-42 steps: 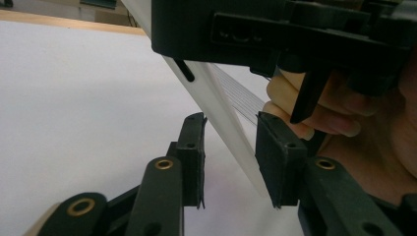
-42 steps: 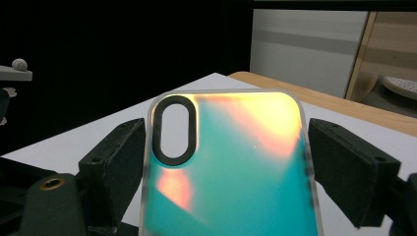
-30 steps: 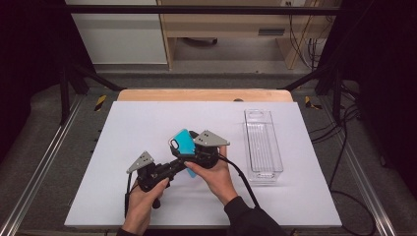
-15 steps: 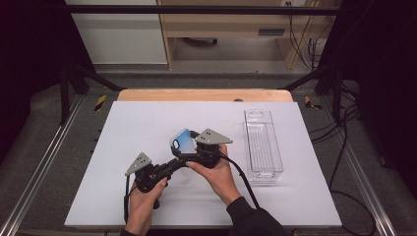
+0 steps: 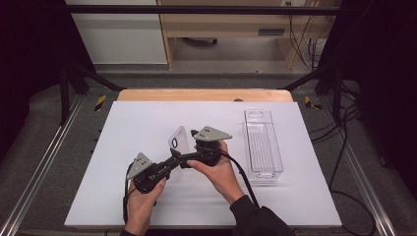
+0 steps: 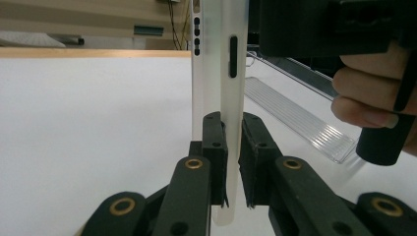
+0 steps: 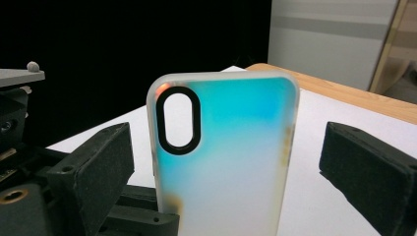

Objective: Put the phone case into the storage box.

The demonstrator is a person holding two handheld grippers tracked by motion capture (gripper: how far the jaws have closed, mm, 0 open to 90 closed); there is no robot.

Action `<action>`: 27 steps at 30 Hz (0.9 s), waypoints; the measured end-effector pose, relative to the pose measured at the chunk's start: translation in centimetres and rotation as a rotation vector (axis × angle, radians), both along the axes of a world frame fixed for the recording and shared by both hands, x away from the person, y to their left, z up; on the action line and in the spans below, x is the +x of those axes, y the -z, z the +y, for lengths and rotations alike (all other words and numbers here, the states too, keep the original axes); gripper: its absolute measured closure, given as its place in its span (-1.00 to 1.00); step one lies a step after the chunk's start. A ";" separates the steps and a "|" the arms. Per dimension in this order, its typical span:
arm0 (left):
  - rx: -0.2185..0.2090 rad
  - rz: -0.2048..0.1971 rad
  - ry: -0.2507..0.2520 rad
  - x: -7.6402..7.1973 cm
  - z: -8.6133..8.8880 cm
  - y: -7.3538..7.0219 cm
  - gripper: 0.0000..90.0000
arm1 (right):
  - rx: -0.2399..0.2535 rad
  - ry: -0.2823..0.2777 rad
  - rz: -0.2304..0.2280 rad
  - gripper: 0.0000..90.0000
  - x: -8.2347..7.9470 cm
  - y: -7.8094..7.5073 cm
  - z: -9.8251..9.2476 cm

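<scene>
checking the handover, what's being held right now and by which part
The left claw is shut on the phone case, pinching its lower end edge-on. The right claw has just been opening, clear of the case.

A clear plastic tray [image 5: 263,145] at the right of the white table [image 5: 123,147], wooden cabinet [image 5: 236,29] beyond

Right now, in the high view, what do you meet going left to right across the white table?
Left gripper with grey plate → translucent iridescent phone case → right gripper with grey plate → clear plastic rectangular tray.
</scene>
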State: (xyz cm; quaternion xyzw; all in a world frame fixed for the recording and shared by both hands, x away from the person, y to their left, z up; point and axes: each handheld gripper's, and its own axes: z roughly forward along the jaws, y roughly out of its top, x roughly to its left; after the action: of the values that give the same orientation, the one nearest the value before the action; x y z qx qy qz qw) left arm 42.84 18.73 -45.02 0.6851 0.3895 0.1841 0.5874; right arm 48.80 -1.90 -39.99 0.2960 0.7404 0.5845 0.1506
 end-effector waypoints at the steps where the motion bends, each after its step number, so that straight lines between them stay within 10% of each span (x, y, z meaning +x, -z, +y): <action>1: 0.015 -0.012 0.000 -0.1 -0.1 -0.1 0.82 | 0.000 0.000 0.000 -0.85 0.0 0.0 0.0; 27: 0.150 -0.141 0.040 -1.3 -1.7 -0.9 0.82 | 0.005 -0.052 -0.023 -0.72 -0.2 -0.8 -0.7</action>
State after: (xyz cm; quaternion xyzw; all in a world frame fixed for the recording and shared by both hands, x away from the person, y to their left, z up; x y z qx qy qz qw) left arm 41.53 17.05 -44.11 0.7200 0.3187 0.2487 0.5640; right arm 48.64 -2.58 -39.23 0.2702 0.7446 0.5934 0.1429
